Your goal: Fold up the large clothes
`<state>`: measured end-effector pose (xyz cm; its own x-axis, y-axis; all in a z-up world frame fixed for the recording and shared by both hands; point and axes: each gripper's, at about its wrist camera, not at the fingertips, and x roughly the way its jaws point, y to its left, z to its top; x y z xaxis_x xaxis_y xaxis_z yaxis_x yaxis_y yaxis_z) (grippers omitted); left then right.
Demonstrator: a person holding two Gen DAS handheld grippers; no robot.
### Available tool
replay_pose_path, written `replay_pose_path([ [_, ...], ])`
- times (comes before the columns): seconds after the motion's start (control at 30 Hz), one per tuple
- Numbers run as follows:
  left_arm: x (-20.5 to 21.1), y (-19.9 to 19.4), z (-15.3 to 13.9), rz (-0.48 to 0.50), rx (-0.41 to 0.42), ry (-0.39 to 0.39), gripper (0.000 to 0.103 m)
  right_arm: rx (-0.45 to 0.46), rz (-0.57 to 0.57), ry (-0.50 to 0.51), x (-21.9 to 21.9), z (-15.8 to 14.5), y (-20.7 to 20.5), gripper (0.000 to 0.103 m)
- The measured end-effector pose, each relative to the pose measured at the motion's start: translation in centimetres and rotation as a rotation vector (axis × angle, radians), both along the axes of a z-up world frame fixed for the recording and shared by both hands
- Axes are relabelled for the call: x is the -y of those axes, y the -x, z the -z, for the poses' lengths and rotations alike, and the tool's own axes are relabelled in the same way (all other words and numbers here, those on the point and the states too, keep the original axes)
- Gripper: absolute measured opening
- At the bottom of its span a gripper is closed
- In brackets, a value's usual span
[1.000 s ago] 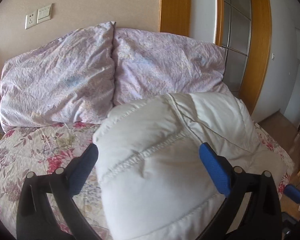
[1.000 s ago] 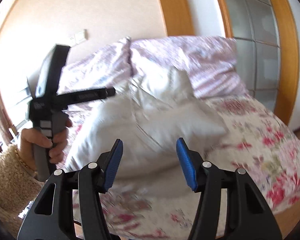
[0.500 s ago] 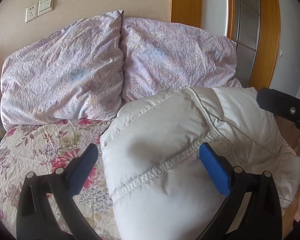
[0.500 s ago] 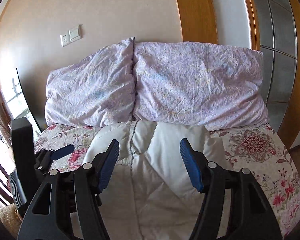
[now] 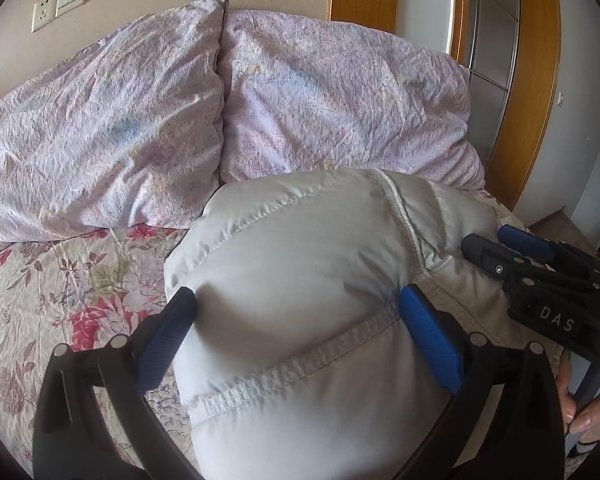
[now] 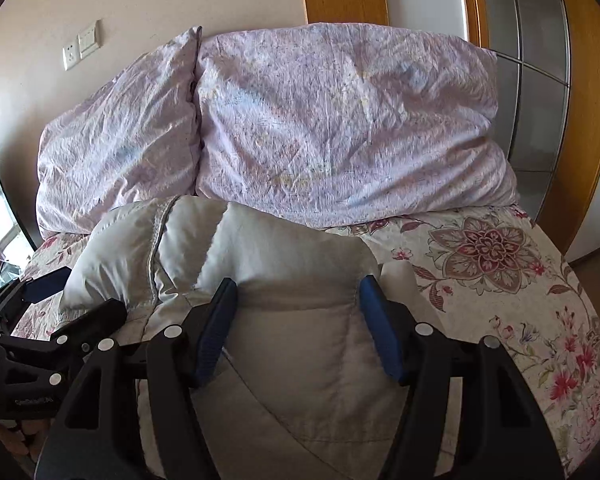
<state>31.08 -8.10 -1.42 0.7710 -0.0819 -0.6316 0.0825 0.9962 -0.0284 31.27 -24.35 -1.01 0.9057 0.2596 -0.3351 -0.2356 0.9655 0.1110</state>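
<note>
Two lilac pillows (image 5: 220, 120) are seen from the left wrist against the wall, behind a white padded jacket (image 5: 300, 280) bunched on the flowered bedspread (image 5: 60, 288). The left hand-held gripper (image 5: 296, 304) is spread wide, its blue pads at either side of a puffy fold; whether it is squeezed cannot be told. The right hand-held gripper (image 5: 500, 246) is seen at the jacket's right edge.

From the right wrist, the right hand-held gripper (image 6: 298, 294) is held partly open over the jacket (image 6: 292, 344), its jaws having just been widening, nothing pinched. The pillows (image 6: 340, 128) are behind.
</note>
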Motion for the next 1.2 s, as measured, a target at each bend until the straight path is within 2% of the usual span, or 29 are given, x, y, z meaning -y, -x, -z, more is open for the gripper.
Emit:
replay_pose_path([
  [0.27,0.8,-1.1,1.3,-0.004,-0.026,-0.007,0.101,0.004,-0.015,-0.069,0.7,2.4,-2.0,0.066],
  [0.47,1.4,-1.6,2.4,-0.025,-0.025,-0.04,0.101,-0.048,-0.048,-0.12,1.3,3.6,-3.5,0.066],
  [0.57,1.6,-1.9,2.9,-0.033,-0.038,-0.057,0.101,-0.077,-0.048,-0.115,1.1,4.0,-4.1,0.067],
  [0.77,1.2,-2.7,3.6,-0.03,-0.078,-0.035,0.101,-0.128,-0.038,-0.085,0.6,4.5,-4.9,0.067],
  [1.2,1.6,-3.7,4.7,-0.048,-0.134,-0.081,0.101,-0.201,-0.025,-0.024,-0.2,5.0,-6.2,0.068],
])
